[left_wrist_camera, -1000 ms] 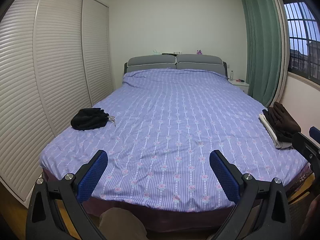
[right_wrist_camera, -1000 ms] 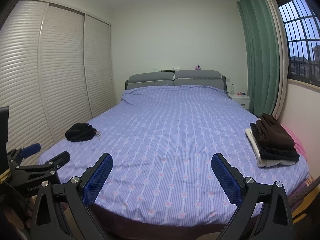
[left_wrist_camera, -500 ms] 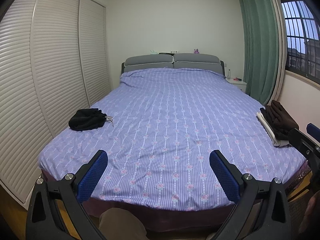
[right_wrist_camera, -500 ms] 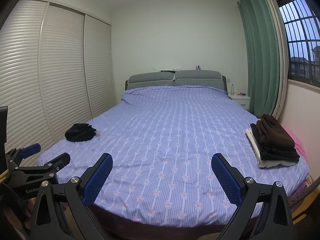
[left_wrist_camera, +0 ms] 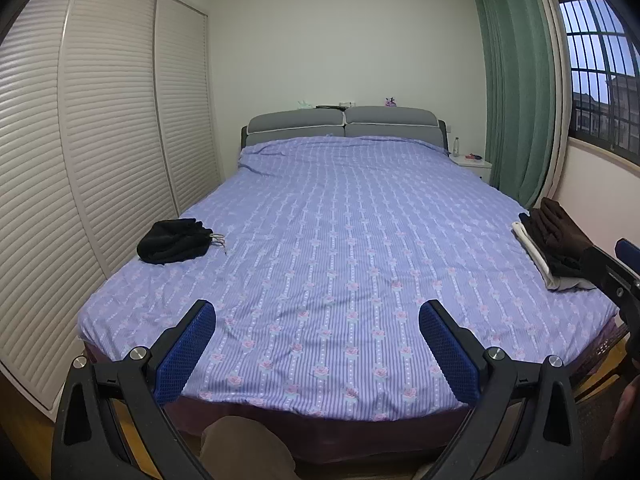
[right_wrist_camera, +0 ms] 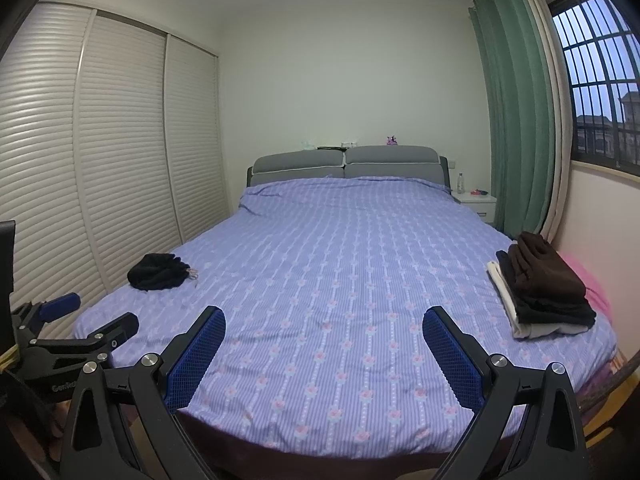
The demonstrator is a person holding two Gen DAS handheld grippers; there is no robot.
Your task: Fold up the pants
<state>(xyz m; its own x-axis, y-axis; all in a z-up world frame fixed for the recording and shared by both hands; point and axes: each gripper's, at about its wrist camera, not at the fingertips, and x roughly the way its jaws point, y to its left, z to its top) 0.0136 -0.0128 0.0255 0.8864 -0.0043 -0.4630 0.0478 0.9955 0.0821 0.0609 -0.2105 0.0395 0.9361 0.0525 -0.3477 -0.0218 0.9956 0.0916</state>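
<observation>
Facing the foot of a bed (left_wrist_camera: 344, 240) from just off its near edge, both grippers are hovering with nothing between their fingers. The left gripper (left_wrist_camera: 318, 340) is showing its blue pads spread wide, released; the right gripper (right_wrist_camera: 324, 344) is likewise spread, released. In the right wrist view the left gripper is also appearing at about 8 o'clock, low by the bed's corner.

The black pants (left_wrist_camera: 174, 240) are lying in a crumpled heap on the purple striped bedspread, at about 10 o'clock from the left gripper, near the bed edge beside the wardrobe doors (left_wrist_camera: 100, 128). The bundle's long axis is running roughly 9-to-3 across the bed; a light drawstring is trailing out at its 3 o'clock end. Which end the legs are pointing cannot be told.

At about 3 o'clock a stack of folded clothes (right_wrist_camera: 544, 292) is sitting on the opposite edge, brown on top, black beneath, white lowest. A green curtain (right_wrist_camera: 520, 120) is hanging behind it.
</observation>
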